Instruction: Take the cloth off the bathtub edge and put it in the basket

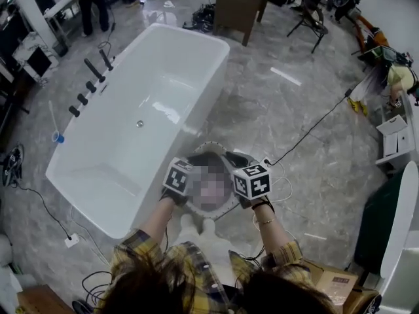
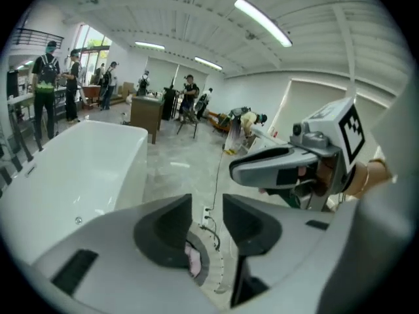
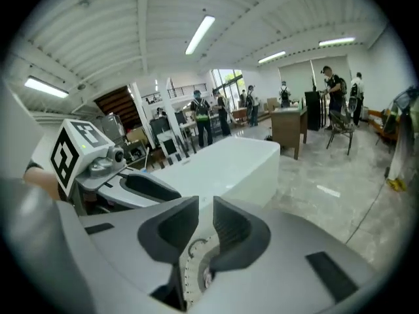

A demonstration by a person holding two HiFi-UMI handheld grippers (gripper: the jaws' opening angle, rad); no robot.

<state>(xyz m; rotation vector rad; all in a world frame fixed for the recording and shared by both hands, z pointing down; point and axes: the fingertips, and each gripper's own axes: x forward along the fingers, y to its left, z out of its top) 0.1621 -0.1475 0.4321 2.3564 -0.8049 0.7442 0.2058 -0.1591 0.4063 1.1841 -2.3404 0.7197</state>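
Black marker squares (image 1: pixel 252 182): left gripper (image 2: pixel 206 209), right gripper (image 3: pixel 205 209)

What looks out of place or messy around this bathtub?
Nothing looks spilled or broken. The bathtub is empty. The only untidy thing is a black cable trailing loose across the floor right of the basket, easy to trip over.

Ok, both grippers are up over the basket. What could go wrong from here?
1. Only a pink bit of cloth shows in the basket, below the empty left gripper. Part of it may hang over the rim, so check before moving on.
2. A cable runs across the floor to the basket's right side. Stepping back could snag it and tip the basket.
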